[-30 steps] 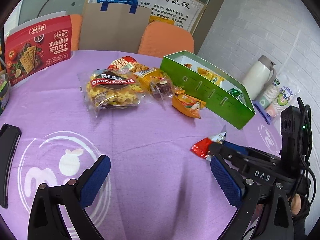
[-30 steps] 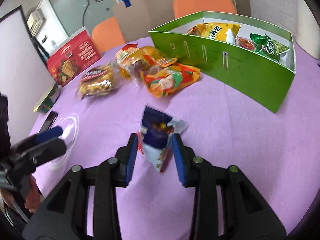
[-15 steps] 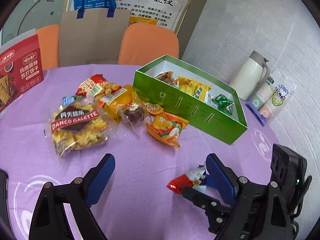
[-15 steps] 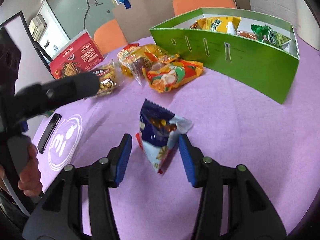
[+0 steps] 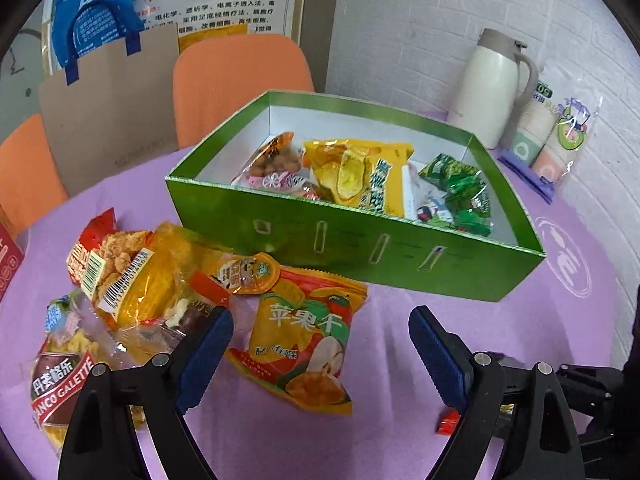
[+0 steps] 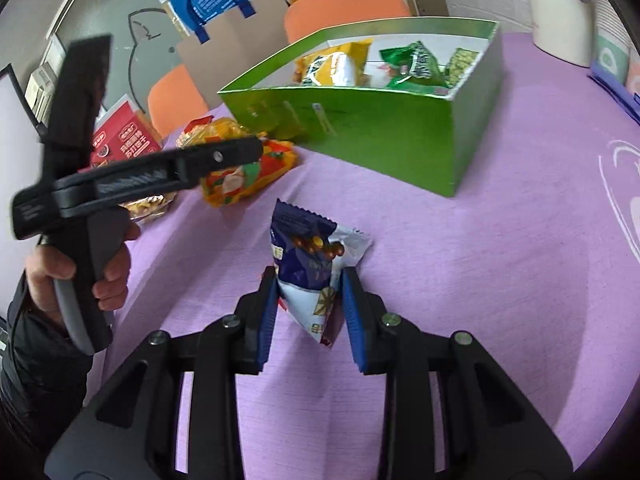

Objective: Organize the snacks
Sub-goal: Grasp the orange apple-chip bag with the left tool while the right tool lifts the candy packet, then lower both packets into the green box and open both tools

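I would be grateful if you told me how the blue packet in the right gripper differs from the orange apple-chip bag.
The blue packet is small, blue and white; the orange bag is larger, orange with fruit pictures. The packet stands on end between the right gripper jaws; the bag lies flat on the purple cloth, untouched, in front of the open left gripper. Both are sealed and outside the green box.

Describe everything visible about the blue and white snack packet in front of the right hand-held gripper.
The blue and white snack packet is a small glossy foil pouch, dark blue above with a picture of brown nuts, white below, with a zigzag-cut top edge and a red corner. It stands tilted on the purple tablecloth, its lower end between the blue pads of the right hand-held gripper, which flank it closely; firm contact cannot be told. It sits apart from the green box.
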Motion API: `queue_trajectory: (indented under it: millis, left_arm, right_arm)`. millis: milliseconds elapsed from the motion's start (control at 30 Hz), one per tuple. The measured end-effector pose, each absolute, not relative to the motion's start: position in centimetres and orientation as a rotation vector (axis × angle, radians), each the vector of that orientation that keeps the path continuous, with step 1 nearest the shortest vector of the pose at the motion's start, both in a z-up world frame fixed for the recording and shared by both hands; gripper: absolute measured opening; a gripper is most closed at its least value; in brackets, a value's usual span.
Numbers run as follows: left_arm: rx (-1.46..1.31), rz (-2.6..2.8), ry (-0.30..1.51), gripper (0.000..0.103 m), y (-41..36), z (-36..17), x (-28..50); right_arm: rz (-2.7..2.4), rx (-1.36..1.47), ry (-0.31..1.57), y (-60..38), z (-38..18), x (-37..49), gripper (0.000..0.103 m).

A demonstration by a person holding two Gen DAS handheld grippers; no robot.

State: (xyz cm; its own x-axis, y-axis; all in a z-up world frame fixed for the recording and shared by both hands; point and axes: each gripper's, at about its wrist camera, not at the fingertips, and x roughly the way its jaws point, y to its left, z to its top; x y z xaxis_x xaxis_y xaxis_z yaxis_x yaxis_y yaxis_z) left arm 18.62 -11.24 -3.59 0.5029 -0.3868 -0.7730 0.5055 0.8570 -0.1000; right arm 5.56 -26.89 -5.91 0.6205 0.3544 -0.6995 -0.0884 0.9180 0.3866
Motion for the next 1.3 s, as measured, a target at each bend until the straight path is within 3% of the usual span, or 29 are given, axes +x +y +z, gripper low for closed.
queue_trajectory:
  millis: [133,167,233,500,633,767,800,833,933,1300]
  left_arm:
    - [0.153,-0.530,0.930,0.088,-11.3,-5.1,18.8]
    - [0.161,-0.531,0.947,0.070,-11.3,-5.4,18.6]
    - [0.213,-0.501,0.948,0.053,-11.3,-5.6,18.0]
    - [0.096,-0.570,1.001,0.052,-9.0,-5.3,14.8]
    - [0.087,-0.547,1.008,0.061,-9.2,-5.1,14.8]
    - [0.137,-0.517,1.002,0.062,-10.6,-5.3,15.2]
    - [0.144,-0.512,1.003,0.061,-10.7,-5.4,15.0]
    - [0.154,-0.507,1.004,0.059,-10.9,-5.6,14.9]
    - [0.174,-0.500,0.981,0.051,-11.0,-5.4,14.1]
    - [0.057,-0.581,0.904,0.050,-10.1,-0.2,12.4]
  right_arm:
    - [0.259,0.344,0.863,-27.2,-6.0,5.6,0.034]
    - [0.259,0.342,0.863,-27.2,-6.1,5.5,0.034]
    - [0.259,0.342,0.860,-27.2,-6.1,5.5,0.035]
    - [0.255,0.344,0.859,-27.4,-6.2,5.2,0.036]
    - [0.250,0.345,0.859,-26.9,-6.1,5.4,0.042]
    - [0.246,0.340,0.855,-26.6,-6.2,5.6,0.043]
    - [0.245,0.336,0.851,-26.6,-6.2,5.6,0.041]
    - [0.238,0.329,0.851,-26.6,-6.3,5.6,0.034]
    - [0.244,0.332,0.850,-26.9,-6.4,5.5,0.033]
    - [0.260,0.344,0.729,-28.5,-2.4,4.1,0.033]
